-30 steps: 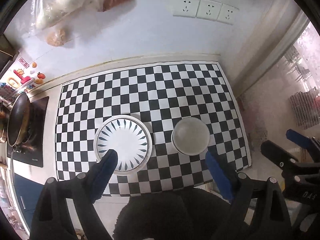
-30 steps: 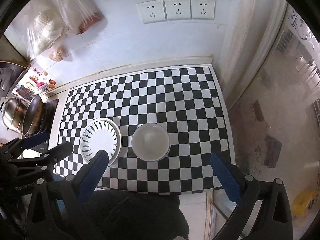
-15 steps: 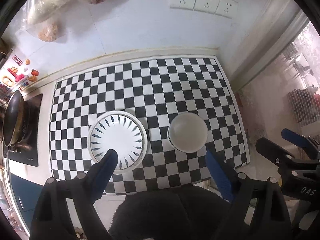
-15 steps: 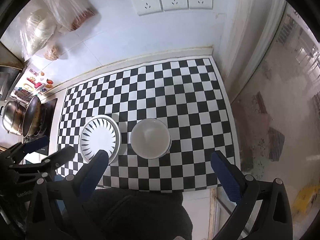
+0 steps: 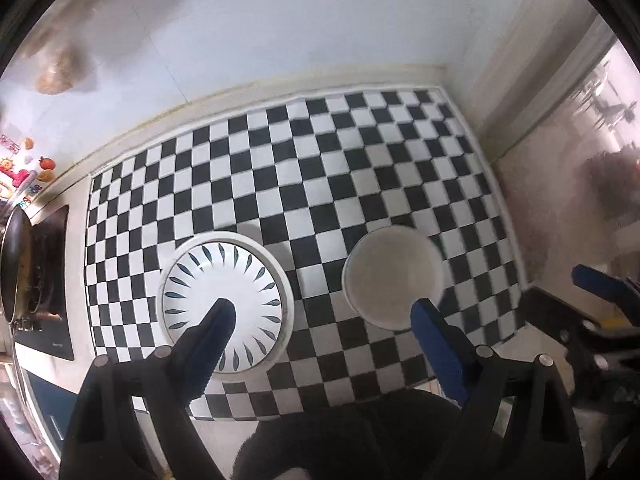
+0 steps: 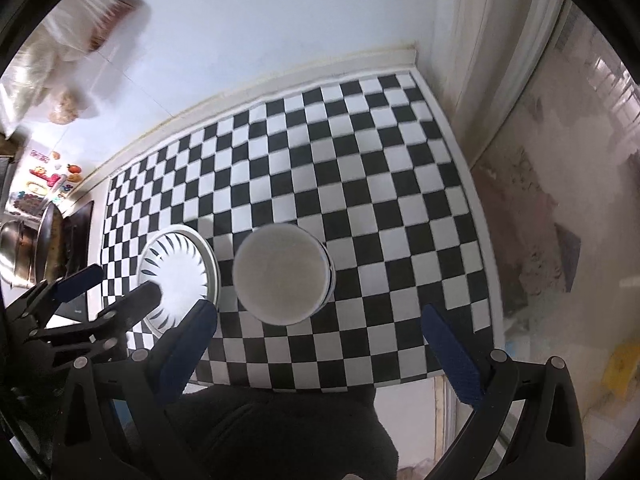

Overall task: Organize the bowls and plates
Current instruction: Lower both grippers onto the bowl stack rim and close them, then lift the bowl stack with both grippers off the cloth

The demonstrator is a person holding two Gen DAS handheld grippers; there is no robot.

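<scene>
Plate [image 5: 224, 300] and bowl [image 5: 394, 276] sit side by side on the checkered mat [image 5: 320, 168] covering the desk. Left gripper [image 5: 320, 320] and right gripper [image 6: 320, 324] hang above, jaws apart, empty. Step judged: approach. Next move calls for gripping a rim.

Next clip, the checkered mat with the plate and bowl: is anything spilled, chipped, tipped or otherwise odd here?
Nothing stands out. The patterned plate and the white bowl both sit upright and apart on the checkered mat, with no spill or visible damage. Both views are slightly blurred, so fine chips cannot be ruled out.
</scene>
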